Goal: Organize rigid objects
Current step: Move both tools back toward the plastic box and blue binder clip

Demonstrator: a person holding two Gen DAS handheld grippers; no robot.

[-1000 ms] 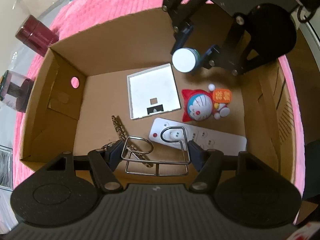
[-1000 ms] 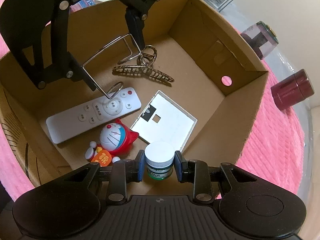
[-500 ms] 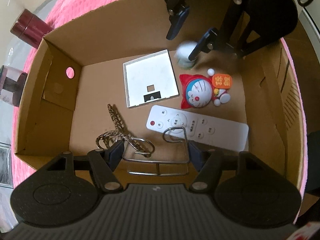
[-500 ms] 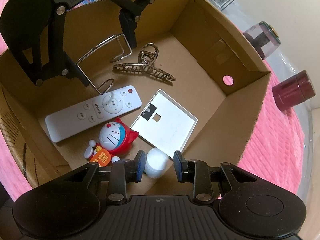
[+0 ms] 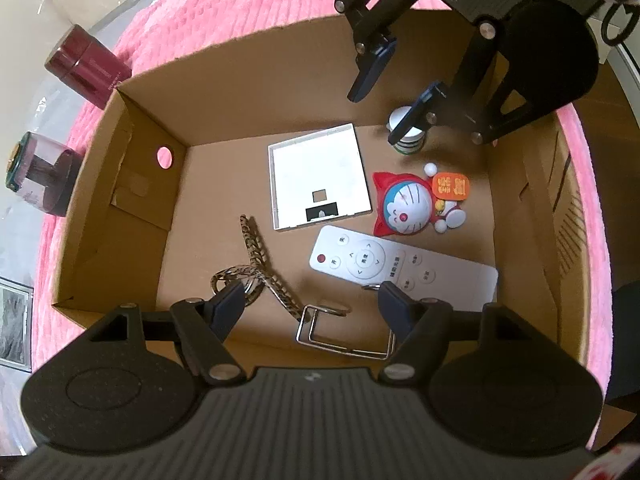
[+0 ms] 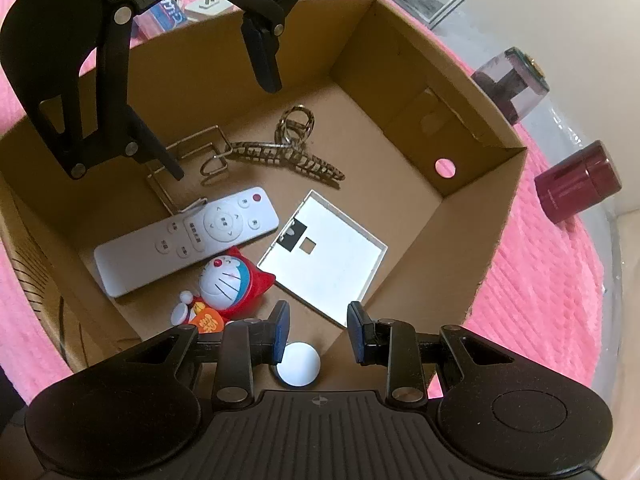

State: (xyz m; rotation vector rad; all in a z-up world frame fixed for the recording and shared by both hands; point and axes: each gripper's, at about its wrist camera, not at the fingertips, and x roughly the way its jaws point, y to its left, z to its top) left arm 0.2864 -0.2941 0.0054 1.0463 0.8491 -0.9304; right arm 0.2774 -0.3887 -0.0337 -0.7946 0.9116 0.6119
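Wire rack (image 5: 340,347) is lying flat on the floor of the cardboard box (image 5: 256,92), at 6 o'clock in the left wrist view, one hooked end reaching the short edge of the white remote (image 5: 404,272). Left hand-held gripper (image 5: 312,308) is hanging over it with jaws opening; the rack is sitting between the fingers, pads looking clear of the wire, though the right finger tip is very near the hook. Small white-lidded jar (image 6: 298,364) is standing upright on the box floor at 6 o'clock in the right wrist view, in a corner of the box. Right hand-held gripper (image 6: 319,332) is hovering above it, fingers spread and pinching nothing, the jar sitting below the gap and partly under the left finger. Blue-and-red cat figurine (image 5: 408,208) is lying at 3 o'clock from the box centre, between jar and remote, just beside both. White square frame panel (image 5: 320,172) is lying flat near the middle, at 12 o'clock from the remote. Patterned hair claw clip (image 5: 260,256) is lying at 9 o'clock from the remote, its looped end under the left gripper's left finger. Box is sitting on a pink plush cover (image 5: 200,12). Outside the box at 10 o'clock, a maroon canister (image 5: 86,68) and a clear purple-tinted jar (image 5: 38,176) are lying well apart from the box contents.
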